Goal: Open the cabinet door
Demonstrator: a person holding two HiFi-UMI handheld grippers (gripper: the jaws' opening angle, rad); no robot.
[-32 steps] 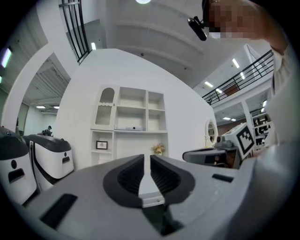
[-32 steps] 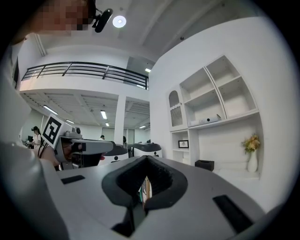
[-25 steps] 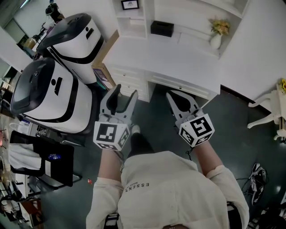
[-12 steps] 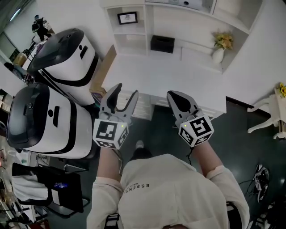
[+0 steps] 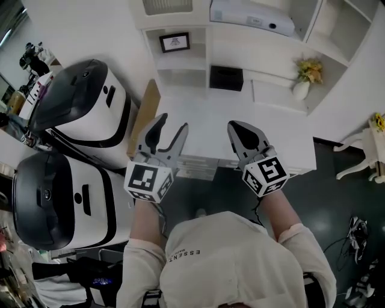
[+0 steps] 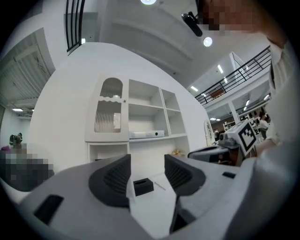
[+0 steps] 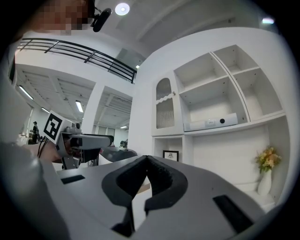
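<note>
The cabinet door (image 6: 108,112) is an arched panel with ribbed glass at the upper left of a white shelf unit, and it stands closed. It also shows in the right gripper view (image 7: 164,109) and at the top edge of the head view (image 5: 168,6). My left gripper (image 5: 167,133) is open and empty over the front of the white desk (image 5: 198,117), far below the door. Its jaws (image 6: 147,173) frame a black box. My right gripper (image 5: 240,129) is shut on nothing, with its tips touching (image 7: 146,161).
On the desk sit a black box (image 5: 226,78) and a vase of yellow flowers (image 5: 304,81). A framed picture (image 5: 174,42) and a white device (image 5: 252,15) rest on shelves. Two big white-and-black machines (image 5: 84,102) stand left. A white chair (image 5: 361,162) is at the right.
The view has closed in on the desk and shelves. Both grippers now reach over the desk's front edge, and more of the upper shelf unit shows. Jaw states are unchanged.
</note>
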